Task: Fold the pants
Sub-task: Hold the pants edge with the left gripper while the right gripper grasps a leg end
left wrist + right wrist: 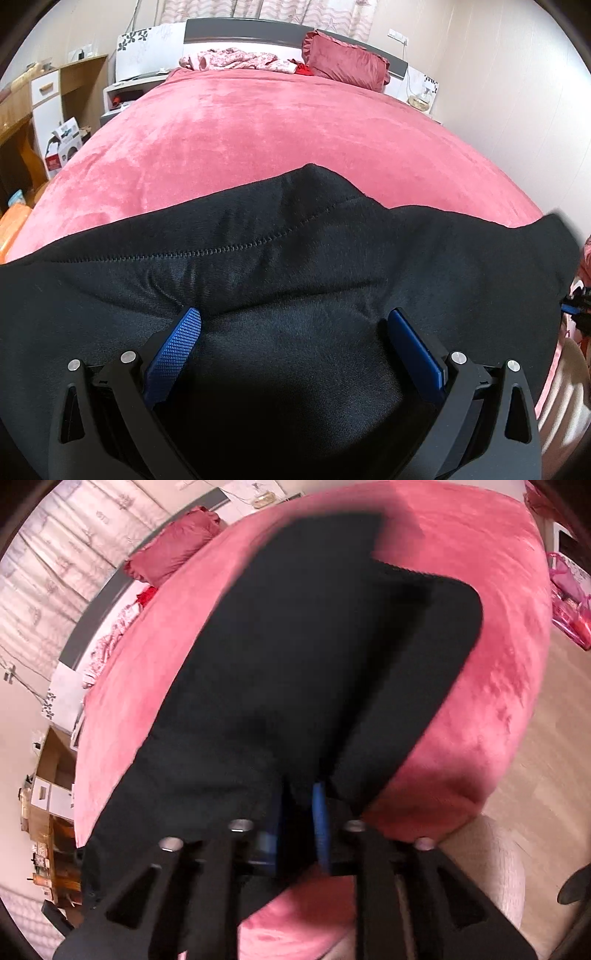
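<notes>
Black pants (280,266) lie spread across the near part of a pink bed cover (258,125), with a stitched seam running over them. My left gripper (295,328) stands wide open with its blue pads (177,350) resting on the cloth, pinching nothing. In the blurred right wrist view the pants (314,646) stretch away over the bed corner. My right gripper (297,808) has its blue pads close together with a bunched fold of the black cloth between them, and creases fan out from that spot. Part of the right gripper (576,306) shows at the left wrist view's right edge.
A red pillow (347,59) and crumpled floral clothes (232,59) lie by the headboard (243,33). A wooden desk (55,92) and boxes (62,144) stand left of the bed. Wooden floor (546,738) and pink bags (569,594) are to the right.
</notes>
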